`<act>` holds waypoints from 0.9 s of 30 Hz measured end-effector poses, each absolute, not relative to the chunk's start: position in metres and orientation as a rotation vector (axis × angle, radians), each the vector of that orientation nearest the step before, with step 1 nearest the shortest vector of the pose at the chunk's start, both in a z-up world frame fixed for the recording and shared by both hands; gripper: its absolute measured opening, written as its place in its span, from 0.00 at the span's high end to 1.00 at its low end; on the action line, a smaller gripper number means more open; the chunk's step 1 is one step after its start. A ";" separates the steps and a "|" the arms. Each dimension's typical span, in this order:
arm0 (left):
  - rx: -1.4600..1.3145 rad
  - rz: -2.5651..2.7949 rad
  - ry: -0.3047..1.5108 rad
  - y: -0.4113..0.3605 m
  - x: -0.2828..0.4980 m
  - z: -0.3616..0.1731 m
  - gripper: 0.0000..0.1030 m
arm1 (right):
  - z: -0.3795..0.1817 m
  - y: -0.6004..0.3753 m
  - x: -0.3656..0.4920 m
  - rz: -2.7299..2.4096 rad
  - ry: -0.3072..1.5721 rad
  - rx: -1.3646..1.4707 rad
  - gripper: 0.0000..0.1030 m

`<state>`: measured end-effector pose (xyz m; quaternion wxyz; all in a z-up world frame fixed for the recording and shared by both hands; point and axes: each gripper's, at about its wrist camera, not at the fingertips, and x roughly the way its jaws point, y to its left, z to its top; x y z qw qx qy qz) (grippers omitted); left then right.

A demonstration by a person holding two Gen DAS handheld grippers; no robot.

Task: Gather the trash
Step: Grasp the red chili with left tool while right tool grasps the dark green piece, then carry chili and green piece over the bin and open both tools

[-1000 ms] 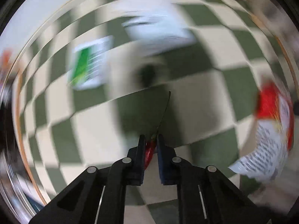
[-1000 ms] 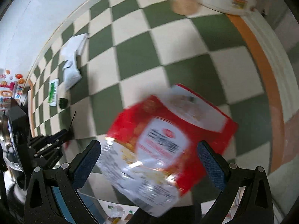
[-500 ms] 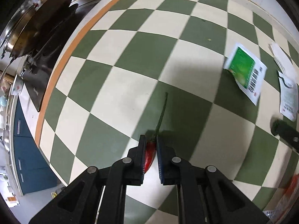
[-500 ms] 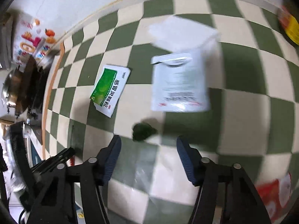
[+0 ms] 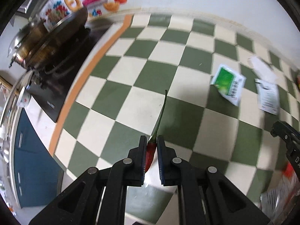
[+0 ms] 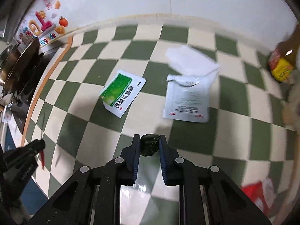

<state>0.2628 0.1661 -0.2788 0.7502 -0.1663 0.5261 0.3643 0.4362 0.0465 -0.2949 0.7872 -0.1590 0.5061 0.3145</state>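
We see the left hand-held gripper (image 5: 151, 146) clamped on a red chili pepper (image 5: 150, 153), stem pointing away over the checkered surface (image 5: 120, 110). Right of it, our right hand-held gripper (image 6: 149, 147), angled downward, has just been closing around a dark green lump (image 6: 150, 144).

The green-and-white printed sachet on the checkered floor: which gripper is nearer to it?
Right. The right gripper sits just below the green-and-white sachet; the left gripper, seen at the frame's left edge, is farther off.
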 end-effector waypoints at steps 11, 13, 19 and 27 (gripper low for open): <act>-0.280 0.510 1.007 0.100 0.146 -0.227 0.92 | -0.225 -0.052 0.263 0.524 0.926 -0.225 0.80; -0.274 0.469 1.021 0.089 0.123 -0.235 0.92 | -0.228 -0.071 0.224 0.509 0.943 -0.194 0.80; -0.330 0.370 1.202 0.059 0.065 -0.298 0.92 | -0.277 -0.117 0.129 0.490 1.114 -0.146 0.80; -0.474 0.264 1.524 0.024 0.041 -0.464 0.92 | -0.423 -0.159 0.077 0.422 1.392 -0.120 0.80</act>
